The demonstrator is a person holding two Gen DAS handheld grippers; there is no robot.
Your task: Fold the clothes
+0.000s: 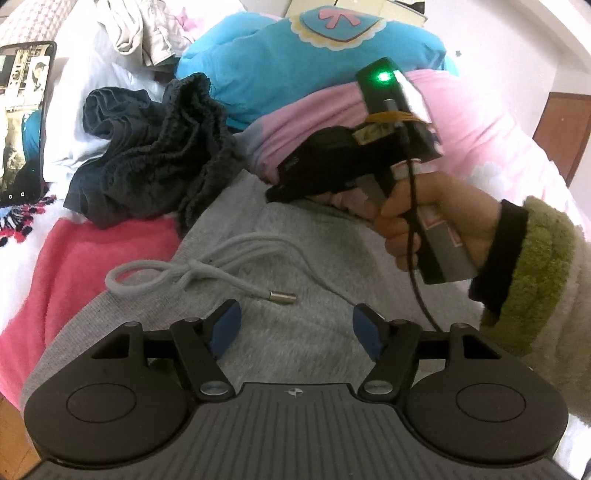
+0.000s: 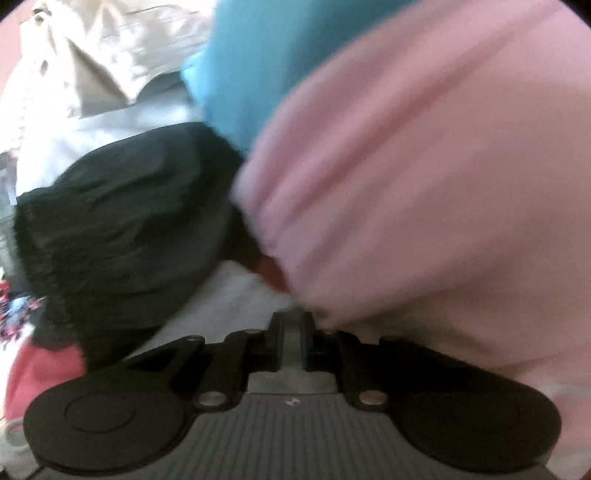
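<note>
A grey fleecy garment with a tied white drawstring lies spread in front of me. In the left wrist view my left gripper hovers open over its near part, blue pads wide apart, nothing between them. A hand holds my right gripper at the garment's far edge, beside a pink garment. The right wrist view is blurred: my right gripper has its jaws nearly together with a strip of the grey garment between the pads.
A crumpled dark garment lies at the grey garment's far left, and a blue garment is behind the pink one. A coral cloth sits left, a phone at the far left, and beige cloth at the back.
</note>
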